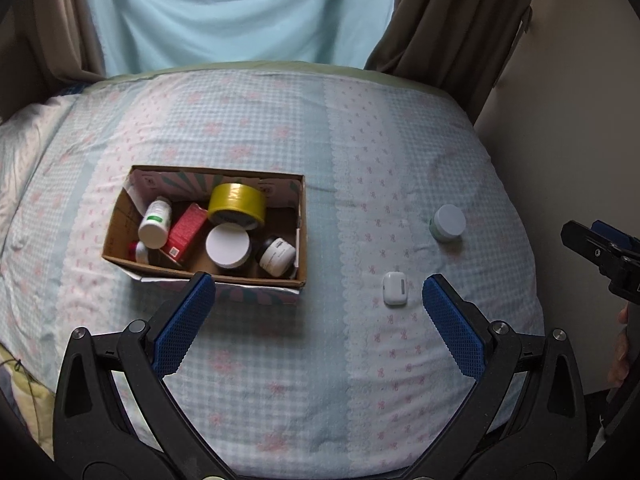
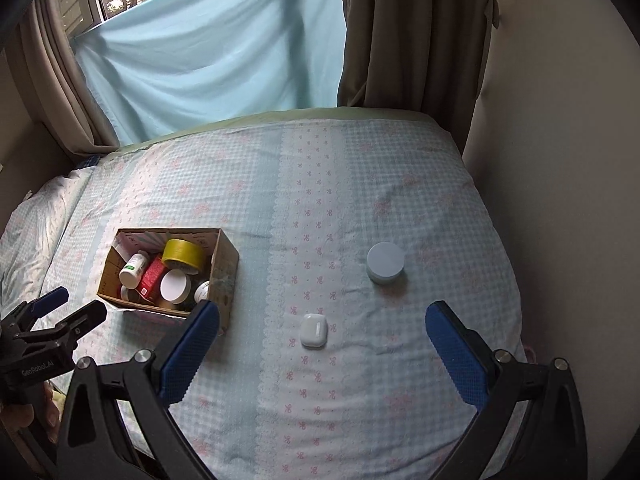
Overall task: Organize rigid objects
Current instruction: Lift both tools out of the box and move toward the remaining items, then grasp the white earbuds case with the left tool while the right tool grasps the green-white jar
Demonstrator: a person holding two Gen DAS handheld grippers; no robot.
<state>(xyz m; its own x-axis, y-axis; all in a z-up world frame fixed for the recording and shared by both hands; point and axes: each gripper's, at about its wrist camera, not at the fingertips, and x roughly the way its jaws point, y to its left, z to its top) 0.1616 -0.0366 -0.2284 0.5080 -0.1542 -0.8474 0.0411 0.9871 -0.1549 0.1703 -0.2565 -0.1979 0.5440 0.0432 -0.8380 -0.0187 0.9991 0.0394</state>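
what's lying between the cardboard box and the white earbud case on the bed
Nothing: only bare patterned bedspread separates the cardboard box from the white earbud case. Both wrist views show it.
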